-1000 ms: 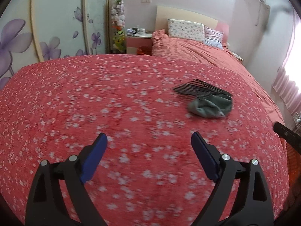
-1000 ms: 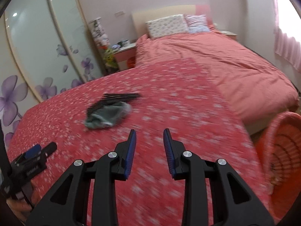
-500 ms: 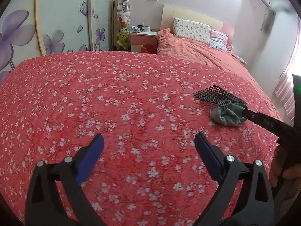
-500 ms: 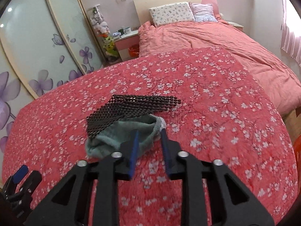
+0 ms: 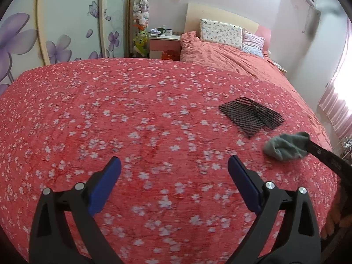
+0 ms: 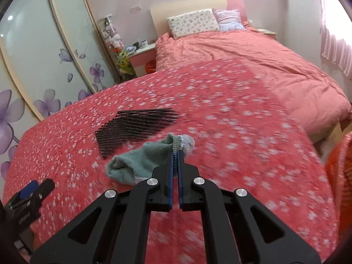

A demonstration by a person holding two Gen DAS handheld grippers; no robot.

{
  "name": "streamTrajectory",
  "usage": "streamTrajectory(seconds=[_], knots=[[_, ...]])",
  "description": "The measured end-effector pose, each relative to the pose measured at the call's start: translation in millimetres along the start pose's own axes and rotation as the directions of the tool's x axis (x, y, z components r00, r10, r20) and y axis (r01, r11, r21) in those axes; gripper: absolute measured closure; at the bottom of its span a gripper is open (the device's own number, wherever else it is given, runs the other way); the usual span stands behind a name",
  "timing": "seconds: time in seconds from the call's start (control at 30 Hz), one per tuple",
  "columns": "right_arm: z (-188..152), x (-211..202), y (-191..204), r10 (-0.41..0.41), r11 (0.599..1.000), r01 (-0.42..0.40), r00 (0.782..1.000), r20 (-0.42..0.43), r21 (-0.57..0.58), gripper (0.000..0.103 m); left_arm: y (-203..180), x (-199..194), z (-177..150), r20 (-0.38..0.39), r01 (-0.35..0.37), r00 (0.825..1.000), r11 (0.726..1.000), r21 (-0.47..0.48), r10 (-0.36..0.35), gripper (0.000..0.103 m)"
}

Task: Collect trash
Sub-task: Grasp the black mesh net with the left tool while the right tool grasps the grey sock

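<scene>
A grey-green sock [image 6: 145, 160] hangs from my right gripper [image 6: 175, 157], which is shut on its cuff and holds it just above the red flowered bedspread [image 6: 231, 132]. The sock also shows in the left wrist view [image 5: 285, 146], at the tip of the right gripper's finger [image 5: 325, 156]. A black mesh piece [image 6: 134, 127] lies flat on the bedspread behind the sock, and shows in the left wrist view [image 5: 250, 115] too. My left gripper [image 5: 173, 176] is open and empty over the bedspread, left of the sock.
An orange basket [image 6: 341, 176] stands at the bed's right side. A second bed with a pink quilt [image 6: 253, 61] and pillows lies beyond. A wardrobe with flower doors [image 5: 66, 22] is on the left, a nightstand [image 5: 164, 44] behind.
My right gripper closed on the sock and lifted it away from the mesh, toward the right. The mesh now lies uncovered. My left gripper stayed open.
</scene>
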State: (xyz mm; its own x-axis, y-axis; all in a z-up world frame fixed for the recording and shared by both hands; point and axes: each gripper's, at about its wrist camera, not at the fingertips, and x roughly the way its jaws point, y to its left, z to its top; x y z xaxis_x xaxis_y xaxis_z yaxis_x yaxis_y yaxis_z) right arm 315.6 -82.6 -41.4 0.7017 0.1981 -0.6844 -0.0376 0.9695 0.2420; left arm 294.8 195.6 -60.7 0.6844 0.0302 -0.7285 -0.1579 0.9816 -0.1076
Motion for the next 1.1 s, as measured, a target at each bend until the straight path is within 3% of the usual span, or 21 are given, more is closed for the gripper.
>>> streamTrajectory(seconds=[0.23,0.4,0.57,0.9,1.0,1.1], knots=[[-8,-31,-46,-0.104,0.992,0.099,0.993,0.058,0.072,0.100,-50,13,20,0.002,0.065,0.998,0.997,0.037,-0.065,0.007],[-13,-38,-66,-0.124,0.989,0.116,0.989,0.084,0.092,0.100,-96,44,46,-0.018,0.118,0.993,0.991,0.064,-0.117,0.007],[-14,-39,-74,-0.108,0.991,0.099,0.989,0.096,0.090,0.099,-131,82,63,-0.072,0.087,0.994,0.991,0.098,-0.080,0.007],[-22,-36,-75,-0.063,0.995,0.054,0.993,0.098,0.087,0.099,-156,119,69,-0.106,0.012,0.994,0.991,0.130,0.002,0.008],[-24,-37,-77,-0.051,0.994,0.041,0.994,0.098,0.097,0.099,-163,123,70,-0.102,-0.015,0.994,0.988,0.153,0.030,0.014],[-24,-40,-80,-0.037,0.994,0.026,0.994,0.100,0.109,0.099,-172,122,71,-0.090,-0.010,0.996,0.985,0.173,0.026,0.032]])
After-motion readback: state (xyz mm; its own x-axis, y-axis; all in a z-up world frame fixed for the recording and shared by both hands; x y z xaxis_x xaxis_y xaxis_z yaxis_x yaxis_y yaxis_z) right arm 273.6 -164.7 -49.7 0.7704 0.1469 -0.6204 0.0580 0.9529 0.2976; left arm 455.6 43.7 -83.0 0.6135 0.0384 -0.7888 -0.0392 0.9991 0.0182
